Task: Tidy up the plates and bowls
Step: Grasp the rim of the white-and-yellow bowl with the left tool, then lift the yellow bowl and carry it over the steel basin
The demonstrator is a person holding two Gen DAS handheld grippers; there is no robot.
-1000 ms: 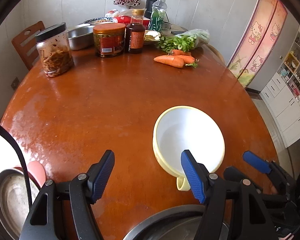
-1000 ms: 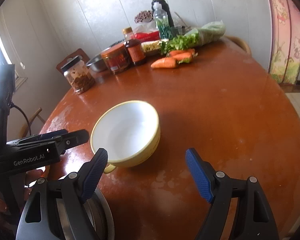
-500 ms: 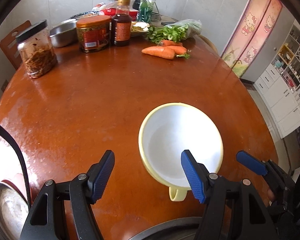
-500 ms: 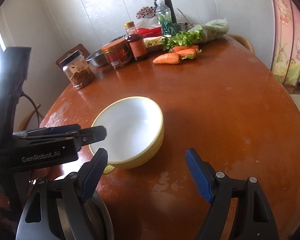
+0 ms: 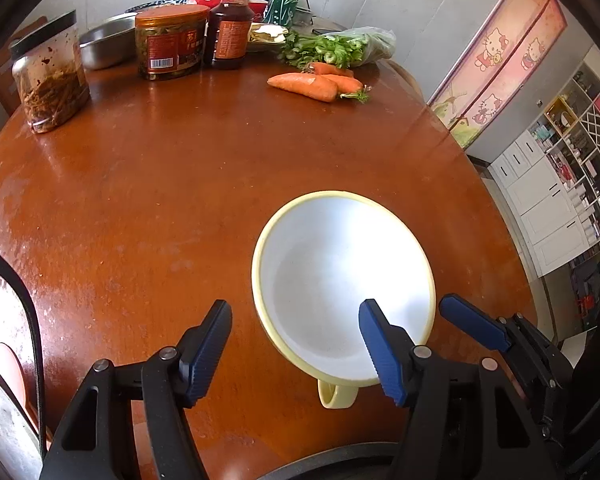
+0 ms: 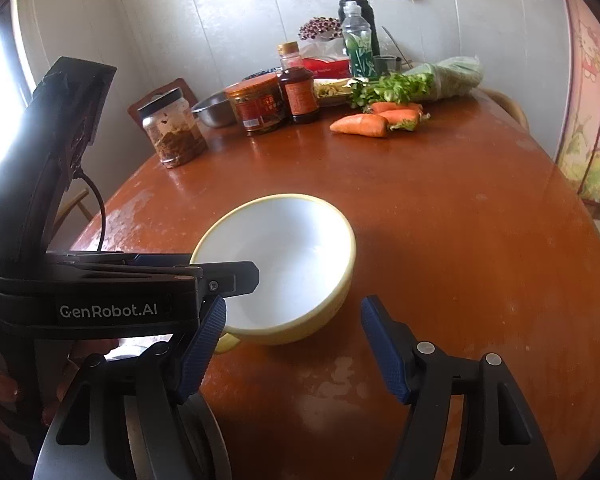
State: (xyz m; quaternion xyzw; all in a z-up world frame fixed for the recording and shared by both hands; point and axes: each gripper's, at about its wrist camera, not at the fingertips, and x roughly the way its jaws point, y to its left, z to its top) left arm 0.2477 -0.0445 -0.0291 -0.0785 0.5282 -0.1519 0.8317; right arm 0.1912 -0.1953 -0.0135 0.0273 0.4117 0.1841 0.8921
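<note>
Yellow bowl (image 5: pixel 342 280), white inside, sits upright on the brown round table (image 5: pixel 180 184), toward the near edge; a small yellow handle (image 5: pixel 336 394) projects from its near side. Bowl holds nothing visible.

Left gripper (image 5: pixel 296 344): jaws spread wide, nothing held. Its right finger reaches over the bowl's near rim; its left finger stands over bare table beside the bowl. Contact with the rim cannot be judged.

Right gripper (image 6: pixel 292 348): jaws also spread wide, empty, low over the table just in front of the bowl, with the bowl's near wall between its fingers in view.

Far side of table: three carrots (image 5: pixel 316 84), bagged greens (image 5: pixel 340 46), a dark sauce bottle (image 5: pixel 230 28), an orange-lidded jar (image 5: pixel 172 40), a black-lidded jar (image 5: pixel 50 80), a steel basin (image 5: pixel 106 44).

Near edge, below the grippers: part of a metal rim (image 5: pixel 332 462), not identifiable.
</note>
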